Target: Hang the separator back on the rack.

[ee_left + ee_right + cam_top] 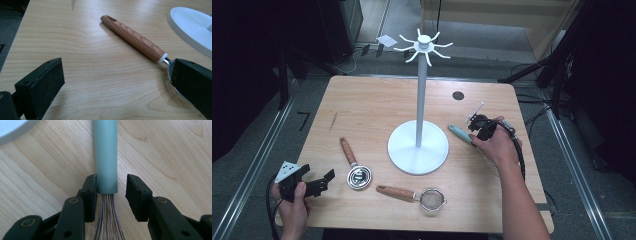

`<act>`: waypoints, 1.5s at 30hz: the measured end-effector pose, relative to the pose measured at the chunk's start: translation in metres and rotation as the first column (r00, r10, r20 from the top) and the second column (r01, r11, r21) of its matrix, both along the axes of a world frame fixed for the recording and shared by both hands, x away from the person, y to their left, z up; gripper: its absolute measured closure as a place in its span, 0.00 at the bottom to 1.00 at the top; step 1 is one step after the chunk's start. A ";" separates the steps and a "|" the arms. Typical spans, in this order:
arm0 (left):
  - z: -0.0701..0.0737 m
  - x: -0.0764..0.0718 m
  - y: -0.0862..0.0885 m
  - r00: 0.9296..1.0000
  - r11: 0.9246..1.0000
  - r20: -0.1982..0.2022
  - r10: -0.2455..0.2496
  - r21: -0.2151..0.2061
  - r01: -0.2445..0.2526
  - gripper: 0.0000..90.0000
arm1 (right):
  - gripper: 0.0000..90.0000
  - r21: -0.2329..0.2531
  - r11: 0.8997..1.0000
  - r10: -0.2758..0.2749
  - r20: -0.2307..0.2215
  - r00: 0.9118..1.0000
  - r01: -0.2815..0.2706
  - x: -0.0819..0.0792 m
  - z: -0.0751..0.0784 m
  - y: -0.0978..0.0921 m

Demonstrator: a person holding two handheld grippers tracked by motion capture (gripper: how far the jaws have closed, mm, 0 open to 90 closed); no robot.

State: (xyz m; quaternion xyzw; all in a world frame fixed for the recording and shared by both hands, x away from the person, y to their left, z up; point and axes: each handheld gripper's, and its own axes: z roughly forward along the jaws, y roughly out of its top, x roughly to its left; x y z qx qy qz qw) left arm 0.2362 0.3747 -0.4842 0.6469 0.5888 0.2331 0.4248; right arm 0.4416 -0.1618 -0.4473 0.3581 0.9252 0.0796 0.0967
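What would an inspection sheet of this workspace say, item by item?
Surface: wooden table, dark round spot.
Job's things: whisk lies flat, teal handle between the fingers; white hook stand upright.
Clutter: wood-handled ladle, wood-handled strainer.
Grippers: right gripper open, straddling the whisk; left gripper open, near the ladle.
Cables: black cable along the right wrist.
Surroundings: grey floor, dark stands.

light wooden table on grey floor, dark surroundings.
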 end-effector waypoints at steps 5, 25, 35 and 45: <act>0.000 0.000 0.000 1.000 1.000 -0.004 0.002 0.001 -0.002 0.00 | 0.75 -0.028 1.000 -0.002 -0.028 1.000 0.002 0.005 -0.009 0.007; 0.000 0.001 -0.001 1.000 1.000 -0.003 0.004 0.006 -0.004 0.00 | 0.78 -0.084 0.996 0.029 -0.139 0.990 -0.041 0.023 -0.014 0.017; 0.000 0.001 -0.001 1.000 1.000 -0.005 0.004 0.006 -0.004 0.00 | 0.79 -0.118 0.993 -0.001 -0.135 0.991 -0.015 0.022 -0.014 0.023; 0.000 0.001 -0.001 1.000 1.000 -0.007 0.007 0.003 -0.007 0.00 | 0.79 -0.047 0.998 -0.036 -0.083 0.996 0.032 0.011 -0.013 0.013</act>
